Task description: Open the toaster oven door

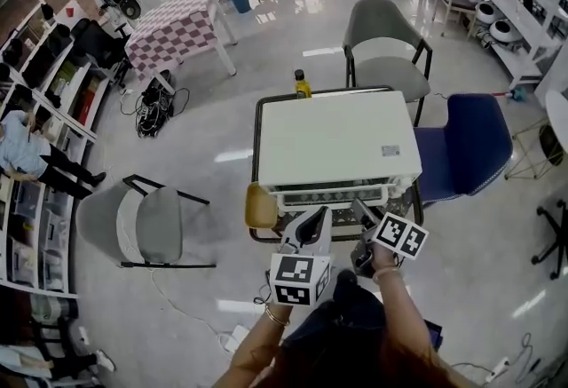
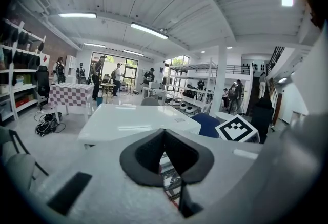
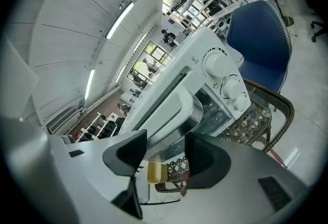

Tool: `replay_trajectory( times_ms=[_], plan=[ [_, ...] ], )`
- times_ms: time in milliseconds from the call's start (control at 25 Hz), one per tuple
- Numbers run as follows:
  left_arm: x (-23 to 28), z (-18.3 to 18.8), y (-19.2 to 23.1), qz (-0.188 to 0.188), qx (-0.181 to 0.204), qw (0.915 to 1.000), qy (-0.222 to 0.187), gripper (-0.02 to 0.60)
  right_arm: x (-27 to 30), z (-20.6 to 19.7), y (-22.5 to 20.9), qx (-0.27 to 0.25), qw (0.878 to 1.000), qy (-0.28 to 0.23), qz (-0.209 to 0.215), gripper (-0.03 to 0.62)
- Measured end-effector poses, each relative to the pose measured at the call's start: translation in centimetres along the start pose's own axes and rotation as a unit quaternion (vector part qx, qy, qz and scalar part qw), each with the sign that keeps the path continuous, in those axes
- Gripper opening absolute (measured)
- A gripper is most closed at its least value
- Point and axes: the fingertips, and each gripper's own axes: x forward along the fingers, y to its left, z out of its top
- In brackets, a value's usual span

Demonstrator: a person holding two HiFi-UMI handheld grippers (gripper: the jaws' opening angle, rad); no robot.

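A white toaster oven (image 1: 337, 142) stands on a dark wicker table (image 1: 256, 146), its front toward me. In the right gripper view the oven (image 3: 177, 61) shows its glass door, a white bar handle (image 3: 171, 110) and several knobs (image 3: 225, 72). My right gripper (image 3: 166, 147) is open, its pads on either side of the handle's near end and just short of it. In the head view it (image 1: 362, 216) is at the oven's front right. My left gripper (image 2: 164, 133) is shut on nothing. It (image 1: 312, 219) hovers below the oven's front, left of centre.
A yellow dish (image 1: 259, 207) hangs at the table's front-left corner. A yellow bottle (image 1: 303, 84) stands behind the oven. A grey chair (image 1: 386, 44) is behind the table, a blue chair (image 1: 466, 142) to its right, another grey chair (image 1: 142, 226) to its left. Cables (image 1: 240, 337) lie on the floor.
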Motion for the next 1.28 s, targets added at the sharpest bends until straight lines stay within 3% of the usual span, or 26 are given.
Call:
replay_trajectory(
  times_ms=[1280],
  plan=[
    [-4.5,-5.7,-1.5,-0.006,-0.02,0.9996,0.016,0.014,-4.3,-5.5,-2.6,-0.015,0.999,0.003,-0.05,0.209]
  ],
)
